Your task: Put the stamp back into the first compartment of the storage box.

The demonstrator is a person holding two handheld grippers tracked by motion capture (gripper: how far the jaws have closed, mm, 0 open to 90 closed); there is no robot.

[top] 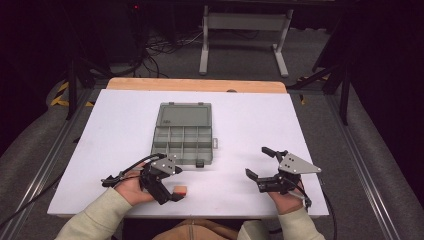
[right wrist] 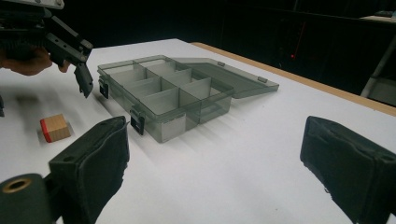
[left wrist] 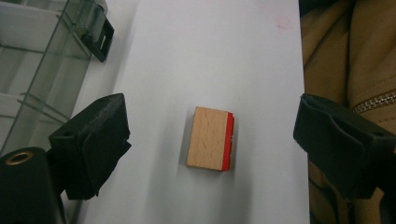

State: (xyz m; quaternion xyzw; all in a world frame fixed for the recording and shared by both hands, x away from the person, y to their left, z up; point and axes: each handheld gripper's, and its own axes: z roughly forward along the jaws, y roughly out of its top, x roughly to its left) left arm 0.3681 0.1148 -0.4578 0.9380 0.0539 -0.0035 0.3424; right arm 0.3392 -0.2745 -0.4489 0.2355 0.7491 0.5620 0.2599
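A small wooden block with a red face lies flat on the white table near its front edge. My left gripper hovers over it, open, and in the left gripper view the block lies between the spread jaws of the gripper, touching neither. A grey see-through compartment box sits mid-table, its lid laid back flat and its compartments bare. My right gripper is open at the front right, holding nothing. The right gripper view has its own gripper, the box and the block.
The box's black latch is close to my left gripper. The table's front edge runs just right of the block, with the person's jacket beyond it. A wooden strip edges the far side; a metal stand and cables lie on the floor.
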